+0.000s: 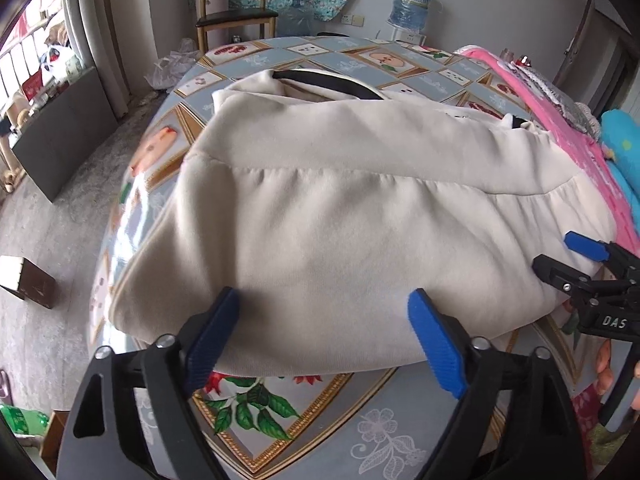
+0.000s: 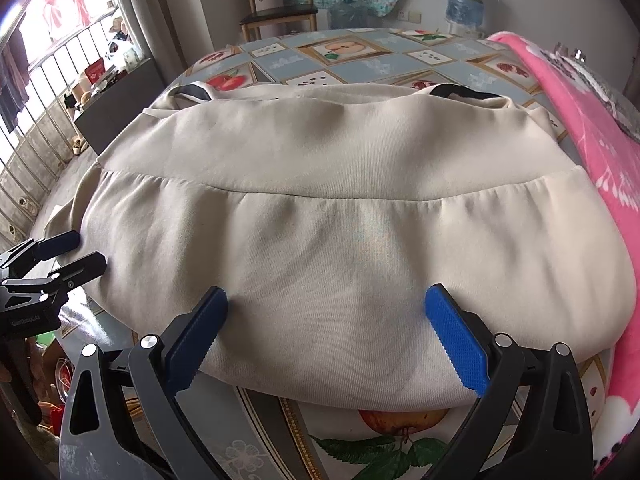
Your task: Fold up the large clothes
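The cream garment (image 1: 340,208) lies folded in a thick bundle across the middle of both views, on the fruit-patterned tablecloth (image 1: 340,432), its black-trimmed neckline (image 1: 332,80) at the far edge. My left gripper (image 1: 326,320) sits at the bottom centre of its view, jaws spread wide over the near hem, nothing pinched. My right gripper (image 2: 326,312) is likewise spread apart over the hem, pads clear of the cloth. A pink blanket (image 2: 592,128) runs down the right side. A wooden chair (image 1: 232,8) stands at the top.
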### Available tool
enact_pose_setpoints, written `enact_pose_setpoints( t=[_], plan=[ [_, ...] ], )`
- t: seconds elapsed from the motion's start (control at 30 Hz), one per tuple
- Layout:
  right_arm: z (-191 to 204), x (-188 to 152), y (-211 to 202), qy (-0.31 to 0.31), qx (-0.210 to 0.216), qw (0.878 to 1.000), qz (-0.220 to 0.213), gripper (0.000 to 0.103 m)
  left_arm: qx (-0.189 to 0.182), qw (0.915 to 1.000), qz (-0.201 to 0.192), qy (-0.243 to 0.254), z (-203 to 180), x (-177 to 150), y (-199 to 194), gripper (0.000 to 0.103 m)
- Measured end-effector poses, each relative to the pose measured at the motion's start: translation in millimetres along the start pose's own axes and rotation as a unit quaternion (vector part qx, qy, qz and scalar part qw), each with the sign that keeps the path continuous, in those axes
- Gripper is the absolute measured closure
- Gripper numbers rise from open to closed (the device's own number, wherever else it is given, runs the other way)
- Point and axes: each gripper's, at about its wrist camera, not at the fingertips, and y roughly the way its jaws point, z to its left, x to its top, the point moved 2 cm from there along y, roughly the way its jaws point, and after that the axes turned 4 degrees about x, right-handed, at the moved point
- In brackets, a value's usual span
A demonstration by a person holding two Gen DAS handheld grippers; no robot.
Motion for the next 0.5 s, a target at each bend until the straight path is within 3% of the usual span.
enact_pose_setpoints(
  t=[0.1, 0.23, 0.5],
  plan=[
    [0.2, 0.8, 0.5, 0.0, -0.002, 1.0, 0.003, 0.007, -0.02, 0.9998, 0.003, -0.002, -1.1, 0.0, 1.5, 0.005],
    [-0.5, 2.4, 1.3, 0.0, -0.002, 1.0, 0.009, 0.007, -0.003, 0.9996, 0.012, 0.024, -9.4, 0.0, 5.5, 0.005],
    [0.8, 2.9, 2.1, -0.002, -0.006, 1.0, 0.012, 0.007, -0.024, 0.9994, 0.002, 0.025, -5.8, -2.2, 5.9, 0.005]
  ],
)
